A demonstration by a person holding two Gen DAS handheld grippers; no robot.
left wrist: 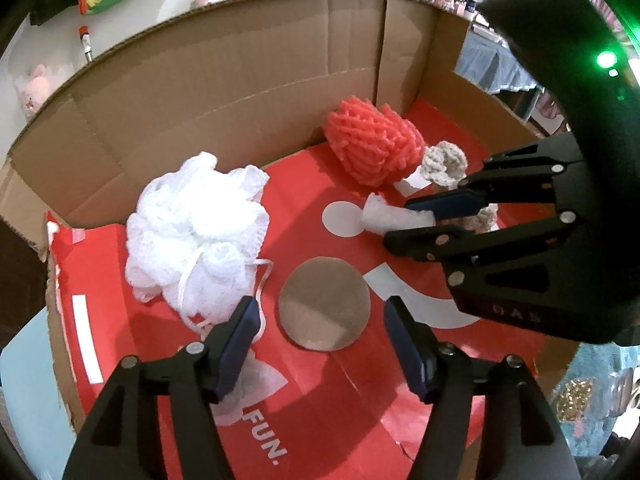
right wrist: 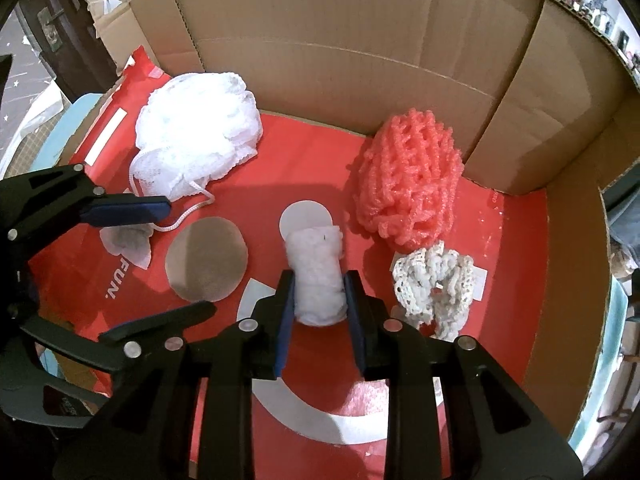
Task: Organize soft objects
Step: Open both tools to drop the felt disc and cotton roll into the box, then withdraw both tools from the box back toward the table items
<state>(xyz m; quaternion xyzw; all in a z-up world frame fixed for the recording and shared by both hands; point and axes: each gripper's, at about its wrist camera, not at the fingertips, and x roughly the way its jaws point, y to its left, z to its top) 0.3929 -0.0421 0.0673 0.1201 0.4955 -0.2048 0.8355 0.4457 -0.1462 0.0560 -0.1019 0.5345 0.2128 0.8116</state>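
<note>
A white mesh bath pouf (left wrist: 196, 232) (right wrist: 196, 136) with a cord lies at the left of the red box floor. A coral foam net ball (left wrist: 372, 140) (right wrist: 408, 180) sits by the back wall, with a cream crocheted scrunchie (left wrist: 444, 164) (right wrist: 436, 288) beside it. A round grey-brown pad (left wrist: 324, 304) (right wrist: 206, 258) lies flat in the middle. My right gripper (right wrist: 320, 284) (left wrist: 404, 220) is shut on a white fluffy roll (right wrist: 318, 276) (left wrist: 392, 216). My left gripper (left wrist: 320, 312) (right wrist: 160, 216) is open and empty, over the round pad, beside the pouf's cord.
Everything sits inside an open cardboard box (left wrist: 240, 80) (right wrist: 360, 40) with tall brown walls at the back and sides. The floor is red printed card (left wrist: 340, 400) with white shapes. Plush toys and shelves show beyond the walls.
</note>
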